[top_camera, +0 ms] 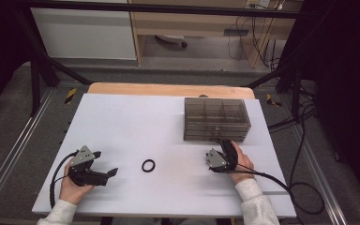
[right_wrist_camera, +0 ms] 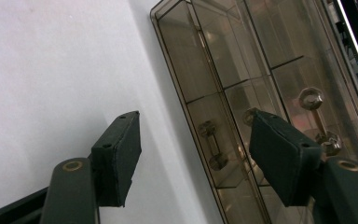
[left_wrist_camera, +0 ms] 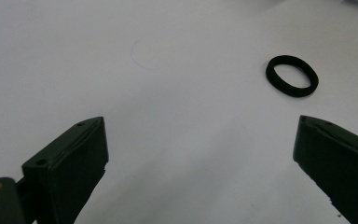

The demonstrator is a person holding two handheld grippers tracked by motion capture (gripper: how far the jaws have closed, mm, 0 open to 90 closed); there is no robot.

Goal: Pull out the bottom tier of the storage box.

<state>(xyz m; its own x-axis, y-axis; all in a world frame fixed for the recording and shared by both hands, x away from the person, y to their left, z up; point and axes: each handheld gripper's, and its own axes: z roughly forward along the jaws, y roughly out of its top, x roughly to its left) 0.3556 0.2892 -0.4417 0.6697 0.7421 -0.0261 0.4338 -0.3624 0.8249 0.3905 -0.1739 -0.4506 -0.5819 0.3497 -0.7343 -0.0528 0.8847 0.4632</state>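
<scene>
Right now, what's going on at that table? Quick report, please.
Left claw open, empty, aimed at black ring. Right claw open, empty, at the smoky plastic box, lid shut. Ring flat on the white table, nothing in the way.

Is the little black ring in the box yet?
Not yet. The black ring lies loose on the white table, nothing touching it. The left gripper waits open beside it. The right gripper is open at the closed smoky plastic box. Opening it and moving the ring remain.
</scene>
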